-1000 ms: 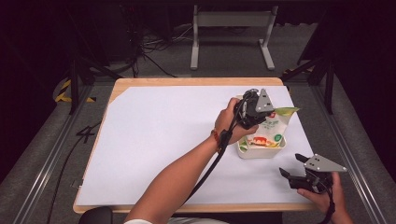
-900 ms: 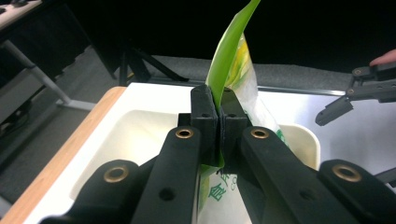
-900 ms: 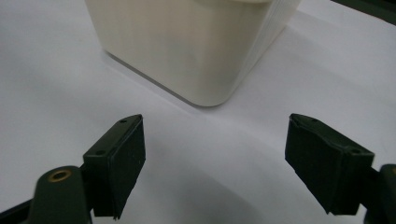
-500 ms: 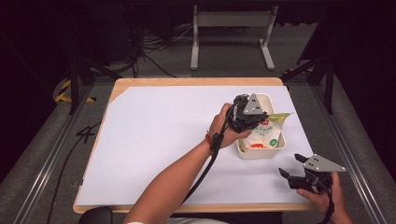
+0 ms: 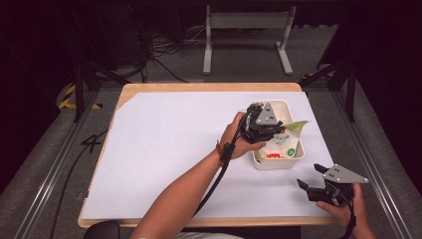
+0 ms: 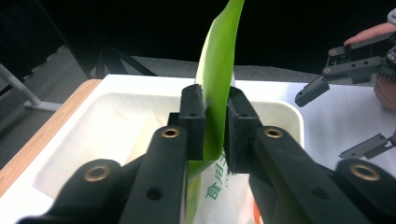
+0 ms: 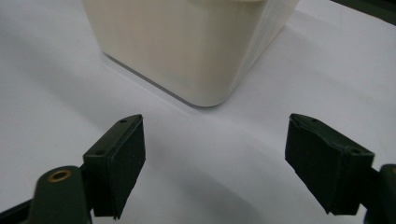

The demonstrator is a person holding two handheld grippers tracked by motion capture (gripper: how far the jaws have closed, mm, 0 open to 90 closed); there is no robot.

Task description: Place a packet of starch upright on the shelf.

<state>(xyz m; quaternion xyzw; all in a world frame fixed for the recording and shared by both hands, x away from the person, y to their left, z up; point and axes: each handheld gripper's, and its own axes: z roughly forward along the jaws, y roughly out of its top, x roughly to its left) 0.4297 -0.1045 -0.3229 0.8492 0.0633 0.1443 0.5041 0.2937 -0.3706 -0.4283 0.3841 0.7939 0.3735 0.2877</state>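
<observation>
Left gripper [image 5: 272,133]: over the white bin, near the desk's right edge. In the left gripper view the jaws stand narrow, with the green top edge of the pouch [image 6: 215,79] between the pads. They have just been opening a little. A thin gap shows on the right-hand pad; whether the left-hand pad touches the film cannot be told.
Pouch [image 5: 279,145]: one. White body with red and green print, green top flap. Its lower part lies inside the bin; the flap sticks out over the bin's right rim toward the desk's right edge.
White bin [image 5: 293,160]: one, a rounded rectangular tub on the white sheet, right half of the desk, nearer the right edge than the centre. In the right gripper view one rounded corner of its wall [image 7: 205,51] is in sight.
Right gripper [image 5: 309,177]: near the desk's front right corner, apart from the bin. Jaws wide, nothing between them; bare white sheet below the pads [image 7: 119,161].
White sheet [image 5: 164,149]: one, covers most of the desk top; wood shows along the rear and left edges.
Count: two grippers, one bin, one pouch.
Hands: a left hand [image 5: 239,142] on the left gripper, beside the bin's left wall; a right hand [image 5: 346,209] at the front edge.
</observation>
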